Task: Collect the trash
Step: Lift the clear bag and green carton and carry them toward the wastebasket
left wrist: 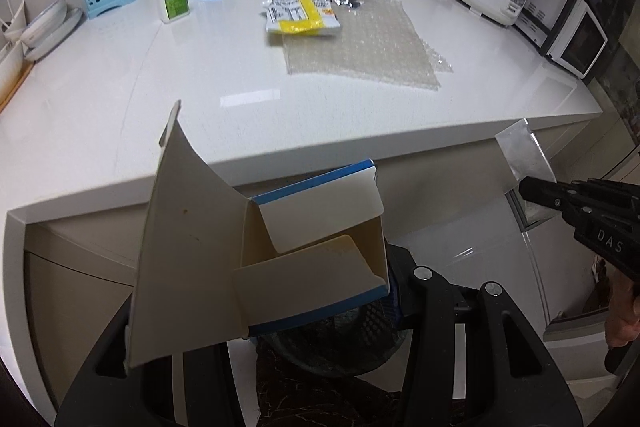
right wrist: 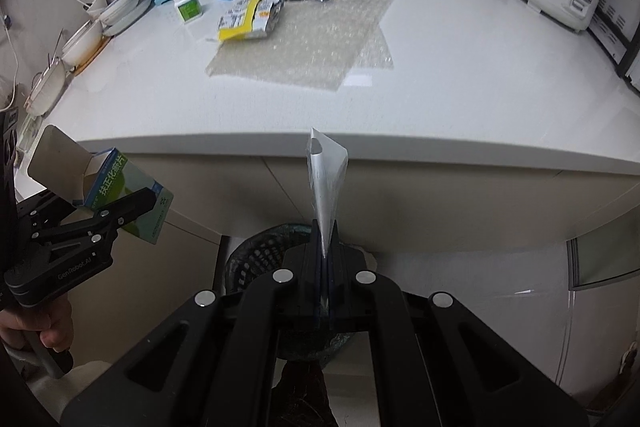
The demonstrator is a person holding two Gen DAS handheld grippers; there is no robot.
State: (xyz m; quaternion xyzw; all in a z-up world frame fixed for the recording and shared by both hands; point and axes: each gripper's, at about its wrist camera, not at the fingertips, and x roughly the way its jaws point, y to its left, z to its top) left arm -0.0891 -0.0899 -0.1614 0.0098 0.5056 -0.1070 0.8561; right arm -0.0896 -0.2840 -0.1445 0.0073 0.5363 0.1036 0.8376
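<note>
Trash poised over the bin
Left gripper clamps a light, crushable box; right gripper pinches a flimsy foil sheet.

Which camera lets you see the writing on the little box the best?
The right wrist view. There the box, clamped in the left gripper, shows its green printed side with the writing. The left wrist view looks into the open end of the same box, so you see only blank flaps and a blue edge.
</note>
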